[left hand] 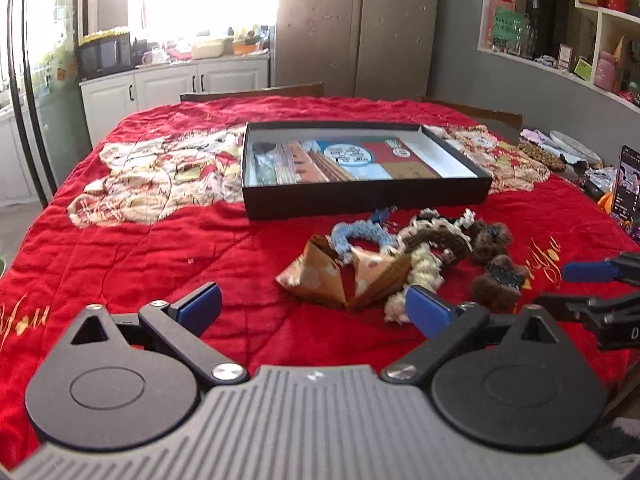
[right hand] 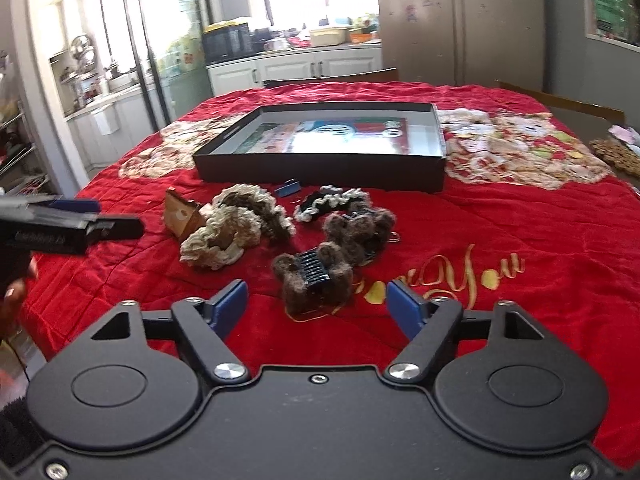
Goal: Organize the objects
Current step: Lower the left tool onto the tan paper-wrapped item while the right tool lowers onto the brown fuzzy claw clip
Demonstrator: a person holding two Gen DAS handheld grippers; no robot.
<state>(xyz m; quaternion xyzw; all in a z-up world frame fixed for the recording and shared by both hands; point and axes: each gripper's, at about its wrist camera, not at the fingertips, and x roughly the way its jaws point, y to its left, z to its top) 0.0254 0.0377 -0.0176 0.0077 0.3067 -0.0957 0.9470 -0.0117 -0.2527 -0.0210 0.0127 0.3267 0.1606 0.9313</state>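
Where kitchen cabinets [left hand: 168, 80] back a red quilt [left hand: 160, 240], both tools, left [left hand: 316, 304] and right [right hand: 316, 308], wide, empty.

The folded tan paper packet [right hand: 182, 216] shows only a corner in the right wrist view, the rest behind the cream and brown ruffled scrunchies [right hand: 236, 224]. The left tongs [right hand: 86, 220] enter there cut off by the frame's left edge. The black phone with lit screen [left hand: 628, 184] is cropped at the left wrist view's right edge, its picture too blurred to read.
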